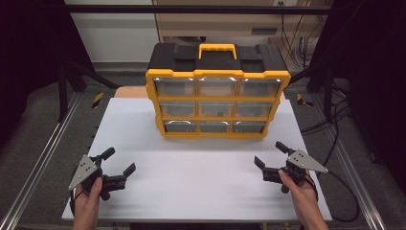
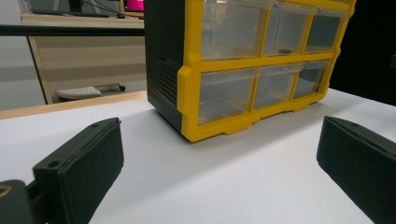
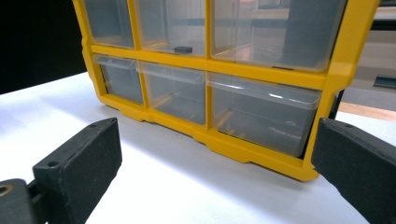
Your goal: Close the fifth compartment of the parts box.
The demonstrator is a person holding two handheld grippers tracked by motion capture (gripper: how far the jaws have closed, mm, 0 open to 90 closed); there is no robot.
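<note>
Both tongs wide and empty, drawer cabinet ahead

Left gripper point(image 1: 116, 161) spread near the table's point(image 1: 201, 182) left edge; cabinet point(image 1: 218, 91) standing mid-table at the back (small dark item in the middle drawer point(image 3: 182, 48)); right gripper point(image 1: 270, 154) likewise spread — best approached level, square to one drawer front.

No text, label, brand, number or sign can be read anywhere in these views. The yellow-and-black drawer organizer point(image 1: 218, 91) bears no legible marking on its frame, its handle or its clear drawer fronts, seen from above or from either gripper view. The white table point(image 1: 191, 167) carries no print. The grey plates on the left gripper point(image 1: 117, 162) and the right gripper point(image 1: 269, 154) show holes but no lettering. The yellow-and-black striped tape patches point(image 1: 97, 99) beside the table's far corners are plain hazard stripes without words.
</note>
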